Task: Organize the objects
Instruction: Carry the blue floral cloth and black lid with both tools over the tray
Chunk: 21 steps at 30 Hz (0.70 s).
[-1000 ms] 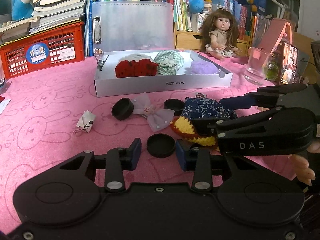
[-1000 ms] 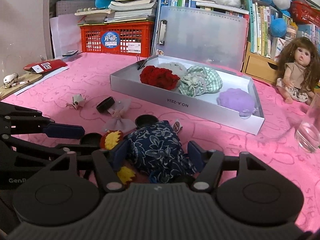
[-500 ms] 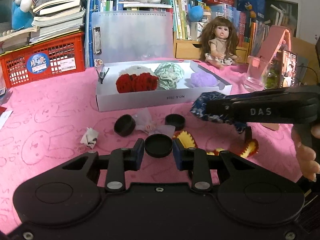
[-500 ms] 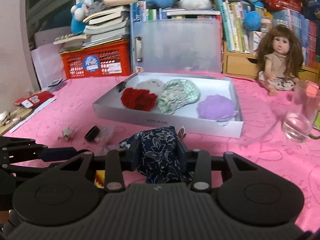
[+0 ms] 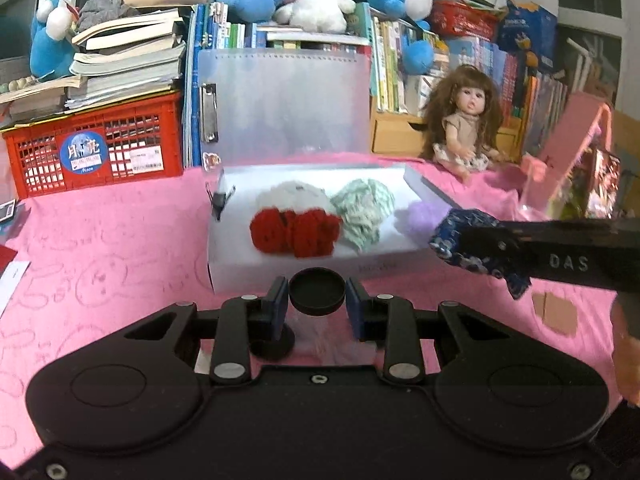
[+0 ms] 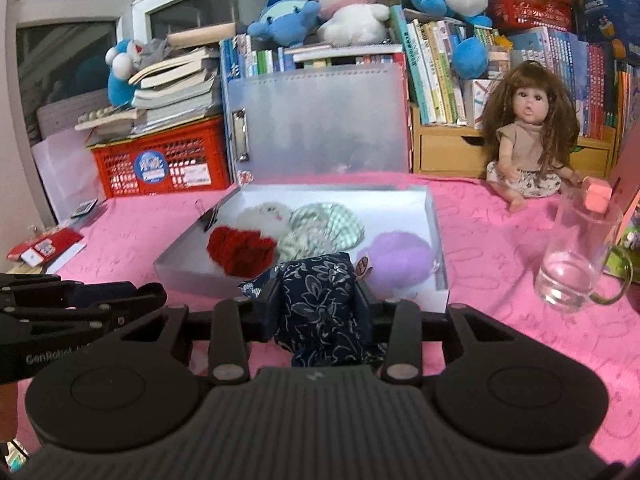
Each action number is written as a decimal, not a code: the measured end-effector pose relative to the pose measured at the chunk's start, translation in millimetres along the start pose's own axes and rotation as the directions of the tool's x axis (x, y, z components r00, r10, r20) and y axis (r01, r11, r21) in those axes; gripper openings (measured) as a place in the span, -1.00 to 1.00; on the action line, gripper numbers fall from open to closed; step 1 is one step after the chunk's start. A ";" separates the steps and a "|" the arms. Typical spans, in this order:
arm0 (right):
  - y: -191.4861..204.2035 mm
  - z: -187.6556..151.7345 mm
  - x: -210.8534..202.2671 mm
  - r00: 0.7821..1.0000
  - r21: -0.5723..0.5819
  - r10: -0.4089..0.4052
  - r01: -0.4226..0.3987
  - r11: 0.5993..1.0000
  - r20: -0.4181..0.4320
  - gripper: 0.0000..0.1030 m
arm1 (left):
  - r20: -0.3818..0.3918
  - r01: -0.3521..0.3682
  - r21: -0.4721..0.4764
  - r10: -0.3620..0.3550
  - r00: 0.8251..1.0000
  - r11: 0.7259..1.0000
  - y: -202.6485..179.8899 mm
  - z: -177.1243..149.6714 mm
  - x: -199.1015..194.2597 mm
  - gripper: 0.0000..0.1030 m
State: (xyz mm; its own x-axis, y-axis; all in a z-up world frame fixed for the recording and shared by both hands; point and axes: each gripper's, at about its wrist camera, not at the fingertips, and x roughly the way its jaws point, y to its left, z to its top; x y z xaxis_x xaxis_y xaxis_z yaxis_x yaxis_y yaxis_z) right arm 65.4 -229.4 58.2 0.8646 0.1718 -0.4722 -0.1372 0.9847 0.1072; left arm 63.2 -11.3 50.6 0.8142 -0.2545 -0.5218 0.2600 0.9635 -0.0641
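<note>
— Where's the black round cap (image 5: 317,291)?
— Lifted, pinched flat between the left tongs (image 5: 317,304), near the white box (image 6: 434,216).
— The navy floral pouch (image 6: 320,308)?
— Bunched upright in the right tongs (image 6: 318,312).

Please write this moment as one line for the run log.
left gripper: shut on round black cap | right gripper: shut on navy floral fabric pouch | both before white shallow box

beyond the tool, printing on the shallow white cardboard box (image 5: 280,268) front wall blurs past reading.
</note>
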 end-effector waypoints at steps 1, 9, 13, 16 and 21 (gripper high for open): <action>-0.8 2.6 1.4 1.000 0.003 -0.006 0.005 1.000 0.004 -0.17 | 0.004 -0.001 -0.009 0.001 1.000 1.000 1.7 4.8 4.2 -0.43; -9.9 20.9 23.0 1.000 0.059 -0.024 0.024 0.998 0.000 -0.17 | 0.004 -0.027 -0.053 0.027 1.000 0.998 13.5 36.4 39.8 -0.43; -15.6 28.5 33.9 0.999 0.078 -0.032 0.032 0.996 -0.007 -0.17 | 0.007 -0.034 -0.073 0.035 0.999 0.997 18.6 48.3 55.1 -0.43; -20.3 33.6 42.4 0.999 0.094 -0.037 0.039 0.995 -0.013 -0.17 | 0.003 -0.041 -0.102 0.042 0.999 0.994 24.3 56.0 67.7 -0.43; -30.7 43.0 57.0 0.999 0.120 -0.046 0.049 0.992 -0.025 -0.17 | 0.002 -0.055 -0.119 0.056 0.998 0.991 30.1 66.6 86.4 -0.43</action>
State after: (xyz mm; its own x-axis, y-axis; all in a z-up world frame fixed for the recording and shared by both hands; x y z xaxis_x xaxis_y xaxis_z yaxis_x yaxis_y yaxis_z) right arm 139.7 -251.0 65.6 0.8576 0.1268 -0.4985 -0.0355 0.9814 0.1884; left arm 175.9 -9.9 60.3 0.8285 -0.2005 -0.5229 0.1511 0.9791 -0.1361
